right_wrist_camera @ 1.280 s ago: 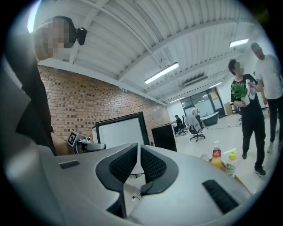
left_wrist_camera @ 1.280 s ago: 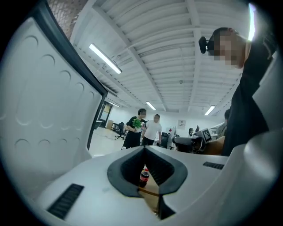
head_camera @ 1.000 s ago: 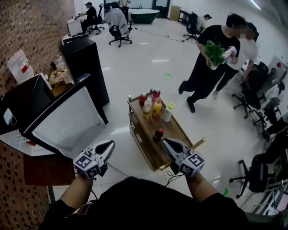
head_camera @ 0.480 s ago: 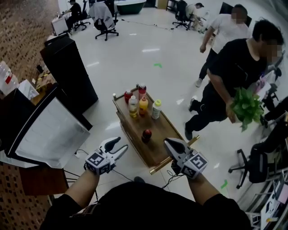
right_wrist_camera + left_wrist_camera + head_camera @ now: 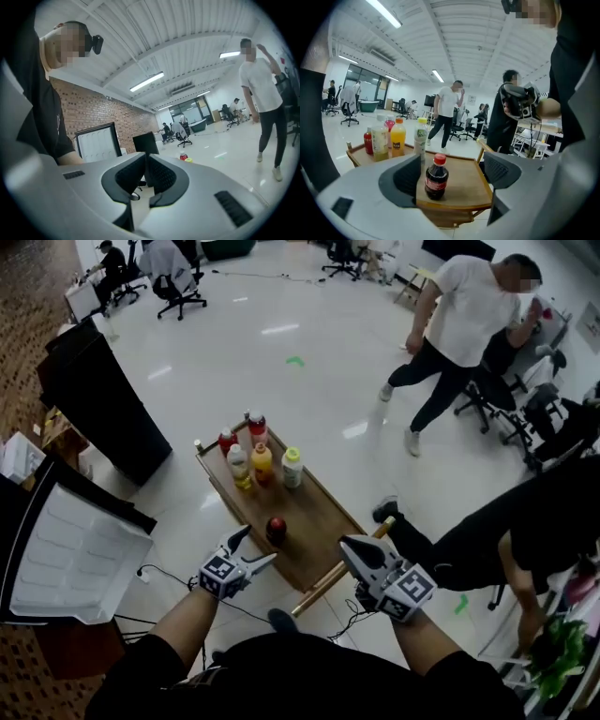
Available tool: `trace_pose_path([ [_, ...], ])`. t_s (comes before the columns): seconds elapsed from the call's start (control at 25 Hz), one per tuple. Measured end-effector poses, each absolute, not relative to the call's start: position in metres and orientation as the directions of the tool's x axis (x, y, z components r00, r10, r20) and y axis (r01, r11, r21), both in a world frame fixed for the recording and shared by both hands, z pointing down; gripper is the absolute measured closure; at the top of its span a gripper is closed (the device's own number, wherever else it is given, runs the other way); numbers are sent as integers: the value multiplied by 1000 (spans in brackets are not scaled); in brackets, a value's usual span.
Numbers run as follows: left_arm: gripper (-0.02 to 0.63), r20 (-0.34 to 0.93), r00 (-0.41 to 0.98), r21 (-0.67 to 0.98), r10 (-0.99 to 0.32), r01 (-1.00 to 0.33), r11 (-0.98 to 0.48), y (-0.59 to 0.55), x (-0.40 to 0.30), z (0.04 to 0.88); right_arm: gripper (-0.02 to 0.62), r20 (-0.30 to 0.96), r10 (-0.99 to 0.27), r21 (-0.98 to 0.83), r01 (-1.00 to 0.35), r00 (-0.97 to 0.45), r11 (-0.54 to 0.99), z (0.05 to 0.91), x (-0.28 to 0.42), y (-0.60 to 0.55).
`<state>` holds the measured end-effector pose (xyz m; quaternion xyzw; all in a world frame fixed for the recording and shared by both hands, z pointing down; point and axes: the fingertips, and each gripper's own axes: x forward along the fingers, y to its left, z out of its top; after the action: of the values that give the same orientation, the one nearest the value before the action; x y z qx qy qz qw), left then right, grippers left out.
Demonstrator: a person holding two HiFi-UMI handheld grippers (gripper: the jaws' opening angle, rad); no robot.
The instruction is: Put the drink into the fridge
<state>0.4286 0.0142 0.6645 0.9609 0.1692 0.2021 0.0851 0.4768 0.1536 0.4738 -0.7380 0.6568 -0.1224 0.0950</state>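
A wooden cart stands on the pale floor. The drink, a dark cola bottle with a red cap, stands upright on the cart's near half, alone and well apart from 5 other bottles grouped at the cart's far end.

The left gripper is at the cart's near left corner, pointing at the cola bottle. Its jaws have just been opening and now stand wide. In the left gripper view the bottle shows between them, closer to the left pad, and neither pad presses on it.

The right gripper hangs over the cart's near right corner with its jaws together and nothing in them.

A fridge door with a white inner side stands open left of the cart.
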Motion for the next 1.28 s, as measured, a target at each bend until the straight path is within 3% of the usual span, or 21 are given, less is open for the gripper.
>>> trace_pose_path([
  [0.12,152,419,840,210,345,280,-937,16,448,697,557,70,-990,-307,-941,125,-141,481,488,164],
  [0.48,149,536,798,111,277,258,-960,8,484,775,557,78,-981,-290,-937,177,-192,500,517,179],
  [0.72,153,556,781,129,284,257,-958,16,503,799,557,107,-974,-304,-926,198,-222,512,528,193],
  [1.12,208,554,795,103,249,231,-967,16,520,814,557,142,-959,-301,-913,243,-276,526,539,203],
  [1.2,295,544,800,104,251,232,-967,19,525,813,557,145,-958,-301,-911,249,-282,529,540,203],
  [1.28,295,544,800,107,252,232,-967,20,529,811,557,144,-957,-301,-910,252,-285,531,541,202],
])
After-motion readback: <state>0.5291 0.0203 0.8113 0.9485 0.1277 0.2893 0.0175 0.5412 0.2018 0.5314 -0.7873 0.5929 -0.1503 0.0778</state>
